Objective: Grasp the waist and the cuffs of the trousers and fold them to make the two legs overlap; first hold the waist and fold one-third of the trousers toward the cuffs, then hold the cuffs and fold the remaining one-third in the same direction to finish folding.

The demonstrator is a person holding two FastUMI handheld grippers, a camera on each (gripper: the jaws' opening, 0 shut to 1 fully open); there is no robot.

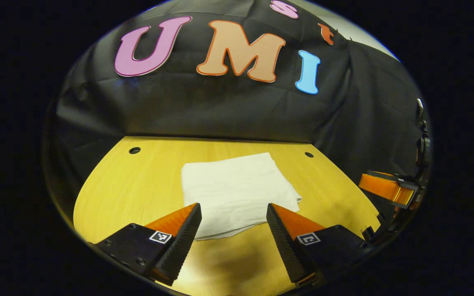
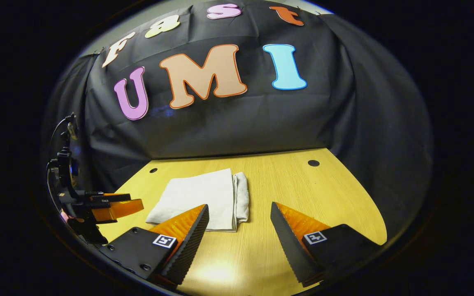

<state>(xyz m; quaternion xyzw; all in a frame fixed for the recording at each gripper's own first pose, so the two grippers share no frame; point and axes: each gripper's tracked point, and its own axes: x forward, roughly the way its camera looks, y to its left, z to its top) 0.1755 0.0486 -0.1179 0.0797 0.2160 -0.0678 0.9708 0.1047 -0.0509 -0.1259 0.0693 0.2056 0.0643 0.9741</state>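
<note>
The left hand-held gripper (image 1: pixel 233 213) hangs above the near edge of the trousers (image 1: pixel 235 193) with its fingers spread wide, pinching nothing. The right hand-held gripper (image 2: pixel 239 216) is spread as well — it hovers over the bare worktop (image 2: pixel 303 193), just beside the cloth. The white trousers lie folded into a compact, flat rectangle near the middle of the worktop; in the right gripper view the stacked layers show along one edge.
</note>
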